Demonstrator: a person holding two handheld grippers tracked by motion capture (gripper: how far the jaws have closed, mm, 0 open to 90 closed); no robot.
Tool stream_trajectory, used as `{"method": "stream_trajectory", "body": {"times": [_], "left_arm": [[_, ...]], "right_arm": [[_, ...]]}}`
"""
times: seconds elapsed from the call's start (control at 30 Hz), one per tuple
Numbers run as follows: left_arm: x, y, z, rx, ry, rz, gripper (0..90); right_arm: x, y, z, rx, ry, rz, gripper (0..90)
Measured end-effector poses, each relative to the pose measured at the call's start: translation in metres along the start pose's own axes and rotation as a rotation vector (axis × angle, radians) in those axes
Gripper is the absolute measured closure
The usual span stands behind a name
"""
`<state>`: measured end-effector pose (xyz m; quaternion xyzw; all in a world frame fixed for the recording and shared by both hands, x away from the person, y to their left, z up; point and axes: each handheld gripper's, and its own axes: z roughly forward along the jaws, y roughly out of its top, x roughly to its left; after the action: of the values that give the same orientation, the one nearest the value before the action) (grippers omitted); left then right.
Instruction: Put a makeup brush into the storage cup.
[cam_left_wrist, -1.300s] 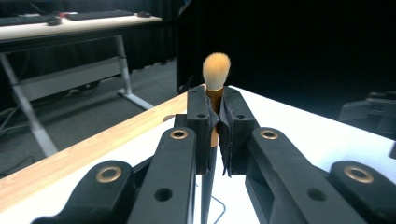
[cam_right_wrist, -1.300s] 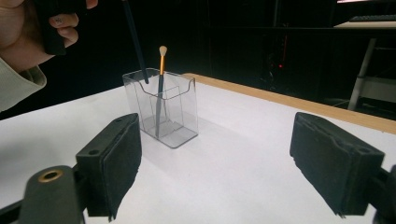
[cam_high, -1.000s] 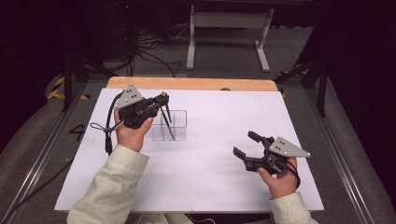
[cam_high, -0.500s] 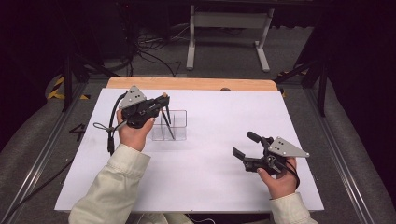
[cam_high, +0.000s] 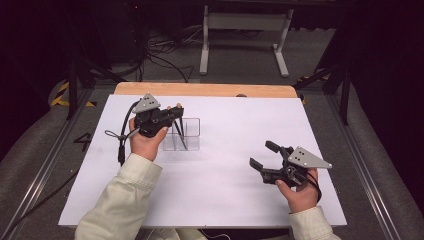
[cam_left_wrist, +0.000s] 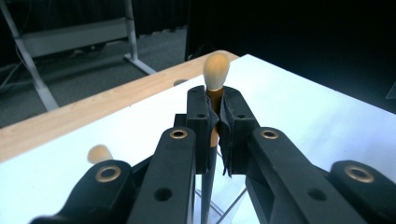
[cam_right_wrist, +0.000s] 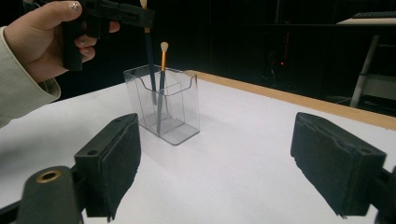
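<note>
My left gripper is shut on a thin brush with a dark blue handle. The brush's pale tip sticks up above the jaws. It hangs nearly upright, and its lower end reaches inside a clear plastic holder on the white table. A second brush, with an orange ferrule and a pale tip, leans inside the same holder. Towards the table's right front, my right gripper stands open and empty, its jaws pointing at the holder; between its pads there is only bare table.
The white tabletop has a wooden strip along its far edge. A metal stand and cables lie on the dark floor beyond. A cable trails from the left gripper beside the sleeve.
My left gripper has sunk a little with the brush, bringing its lower end further into the holder. The right gripper has stayed where it was.
</note>
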<state>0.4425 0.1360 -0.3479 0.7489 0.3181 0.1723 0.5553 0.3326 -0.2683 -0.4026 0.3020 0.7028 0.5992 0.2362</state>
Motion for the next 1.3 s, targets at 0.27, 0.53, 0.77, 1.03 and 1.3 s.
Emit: {"method": "stream_trajectory", "body": {"times": [0.27,0.53,0.77,1.03,1.3], "left_arm": [[0.004,-0.003,0.005,0.039,-0.024,-0.022,83.1],[0.004,-0.004,0.004,0.002,-0.073,-0.045,47.0],[-0.004,-0.001,-0.018,-0.020,-0.035,-0.006,27.4],[-0.010,-0.010,-0.049,-0.040,-0.016,0.023,25.1],[-0.015,-0.027,-0.069,-0.049,-0.017,0.052,22.3]], "right_arm": [[-0.001,0.000,-0.001,-0.005,-0.004,0.001,17.0],[-0.001,0.002,-0.001,-0.007,-0.004,-0.002,17.0],[-0.004,0.004,0.002,-0.009,0.004,0.000,16.6],[-0.010,0.010,0.010,-0.012,0.021,0.000,14.9],[-0.020,0.013,0.019,0.028,0.042,-0.008,13.2]]}}
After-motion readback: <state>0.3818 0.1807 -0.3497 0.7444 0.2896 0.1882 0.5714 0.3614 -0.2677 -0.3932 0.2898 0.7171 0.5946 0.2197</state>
